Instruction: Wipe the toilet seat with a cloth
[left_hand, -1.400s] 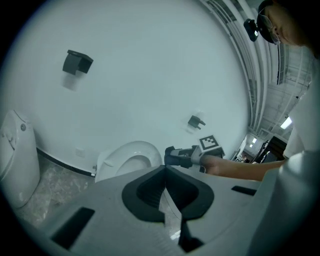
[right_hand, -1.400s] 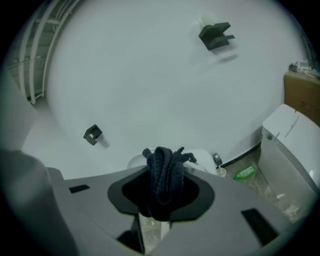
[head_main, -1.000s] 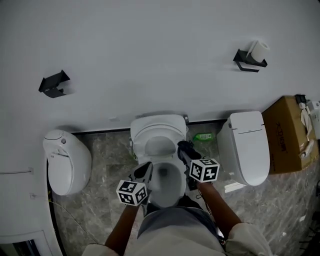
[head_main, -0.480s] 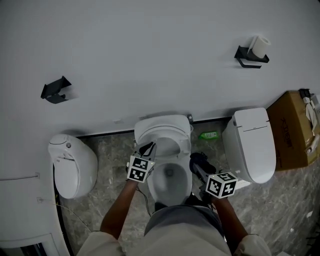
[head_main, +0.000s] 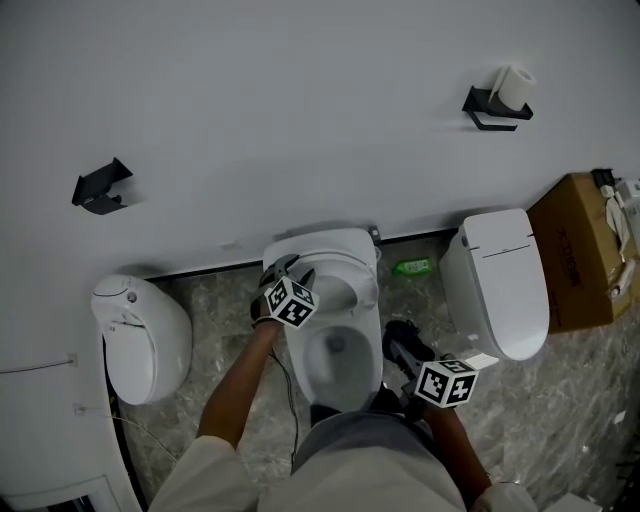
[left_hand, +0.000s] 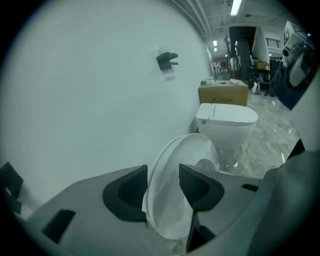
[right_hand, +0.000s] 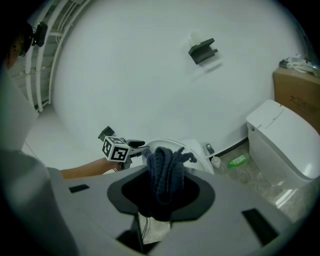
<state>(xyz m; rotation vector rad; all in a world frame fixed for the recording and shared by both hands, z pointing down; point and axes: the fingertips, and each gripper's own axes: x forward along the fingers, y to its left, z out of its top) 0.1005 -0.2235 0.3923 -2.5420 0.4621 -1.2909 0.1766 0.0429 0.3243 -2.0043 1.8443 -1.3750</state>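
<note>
The white toilet (head_main: 352, 365) stands against the wall with its seat and lid (head_main: 335, 258) raised. My left gripper (head_main: 283, 268) is at the left rim of that raised part. In the left gripper view its jaws (left_hand: 163, 182) have just been opening and stand open, with the white raised rim (left_hand: 172, 210) passing between them. My right gripper (head_main: 397, 333) hovers to the right of the bowl, shut on a dark blue cloth (right_hand: 167, 170) bunched between its jaws (right_hand: 165, 176). The right gripper view also shows the left gripper (right_hand: 136, 145) at the rim.
A second toilet (head_main: 140, 335) stands at the left and a closed one (head_main: 497, 285) at the right. A green bottle (head_main: 412, 267) lies by the wall, a cardboard box (head_main: 575, 250) at far right. On the wall are a paper roll holder (head_main: 497, 100) and an empty black holder (head_main: 100, 185).
My left gripper has moved from the bowl's front left up to the raised seat's left rim and rolled over. The right gripper drew back to the right with the cloth.
</note>
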